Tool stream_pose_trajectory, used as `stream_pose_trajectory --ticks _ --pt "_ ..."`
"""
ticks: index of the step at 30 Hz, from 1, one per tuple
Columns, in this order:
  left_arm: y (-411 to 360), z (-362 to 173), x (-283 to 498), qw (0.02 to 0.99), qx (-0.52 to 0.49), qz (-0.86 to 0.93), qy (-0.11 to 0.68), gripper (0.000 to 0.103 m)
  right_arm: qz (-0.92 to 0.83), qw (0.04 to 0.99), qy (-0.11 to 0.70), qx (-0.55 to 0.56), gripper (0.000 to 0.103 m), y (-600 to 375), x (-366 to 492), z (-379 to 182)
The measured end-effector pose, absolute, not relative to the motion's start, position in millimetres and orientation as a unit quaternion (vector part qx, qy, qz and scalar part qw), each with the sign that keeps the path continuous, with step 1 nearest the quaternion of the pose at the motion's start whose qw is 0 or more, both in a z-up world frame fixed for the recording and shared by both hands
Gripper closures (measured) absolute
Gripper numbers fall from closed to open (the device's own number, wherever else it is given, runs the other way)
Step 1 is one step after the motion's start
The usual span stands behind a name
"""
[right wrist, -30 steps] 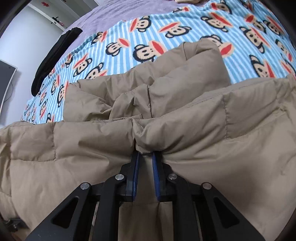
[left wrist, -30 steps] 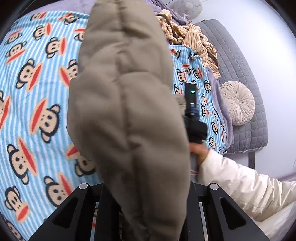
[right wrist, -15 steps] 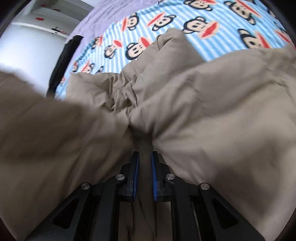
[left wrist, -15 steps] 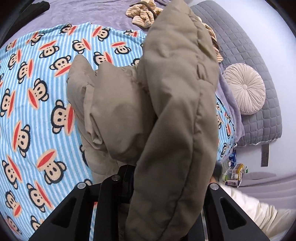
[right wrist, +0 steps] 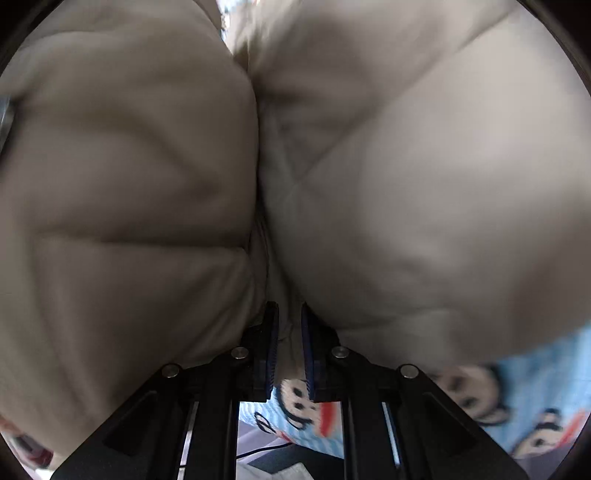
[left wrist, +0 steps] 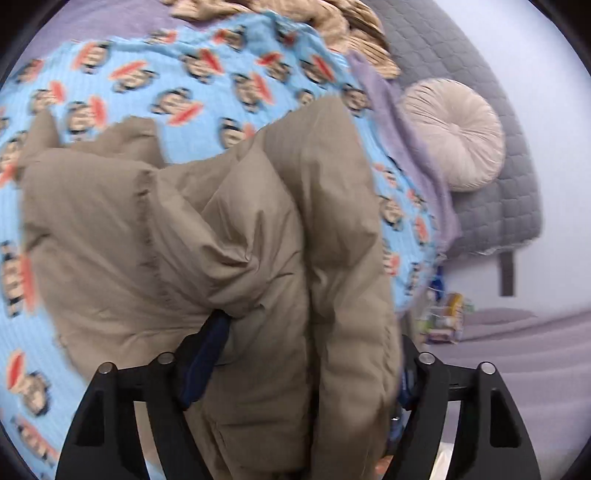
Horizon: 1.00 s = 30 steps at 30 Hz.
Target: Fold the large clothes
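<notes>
A large beige puffer jacket (left wrist: pixel 207 236) lies bunched on the bed over a blue monkey-print blanket (left wrist: pixel 207 74). My left gripper (left wrist: pixel 306 350) has its jaws wide apart; a thick fold of the jacket drapes between and over them, hiding the right finger. My right gripper (right wrist: pixel 289 325) is shut on a thin fold of the jacket (right wrist: pixel 424 166), which fills nearly the whole right wrist view.
A striped tan garment (left wrist: pixel 354 33) lies at the bed's far end. A grey quilted headboard (left wrist: pixel 491 206) with a round cream cushion (left wrist: pixel 458 133) stands at right. Small items (left wrist: pixel 443 314) sit beside the bed. The blanket also shows in the right wrist view (right wrist: pixel 535 376).
The left gripper's jaws have spread apart and the jacket has dropped lower onto the bed. The right gripper has swung over with its fold, and the jacket now covers its view.
</notes>
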<state>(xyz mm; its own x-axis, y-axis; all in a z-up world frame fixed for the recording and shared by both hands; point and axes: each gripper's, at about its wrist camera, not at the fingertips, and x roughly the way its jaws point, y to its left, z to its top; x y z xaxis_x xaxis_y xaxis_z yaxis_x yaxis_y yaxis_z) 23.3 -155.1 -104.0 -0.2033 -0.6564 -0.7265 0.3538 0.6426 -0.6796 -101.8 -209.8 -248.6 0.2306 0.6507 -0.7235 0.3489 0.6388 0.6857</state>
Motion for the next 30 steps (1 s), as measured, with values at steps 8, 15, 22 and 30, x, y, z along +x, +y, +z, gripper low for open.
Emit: stream_pose_trajectory --ticks 8,15,22,30 --pt "-213 -155 25 0.627 -0.066 -0.407 0.660 0.027 0.027 0.731 0.568 0.378 0.027 -288 -149 -191" --pt "-227 -142 22 0.667 -0.008 -0.404 0.627 0.027 0.081 0.754 0.512 0.404 0.019 -295 -177 -149" --pt "-161 -84 30 0.797 0.032 -0.331 0.504 0.027 0.060 0.754 0.524 0.392 0.059 -273 -131 -162" --pt "-103 -148 87 0.820 0.021 -0.196 0.537 0.027 -0.006 0.776 0.533 0.338 0.083 -286 -133 -166"
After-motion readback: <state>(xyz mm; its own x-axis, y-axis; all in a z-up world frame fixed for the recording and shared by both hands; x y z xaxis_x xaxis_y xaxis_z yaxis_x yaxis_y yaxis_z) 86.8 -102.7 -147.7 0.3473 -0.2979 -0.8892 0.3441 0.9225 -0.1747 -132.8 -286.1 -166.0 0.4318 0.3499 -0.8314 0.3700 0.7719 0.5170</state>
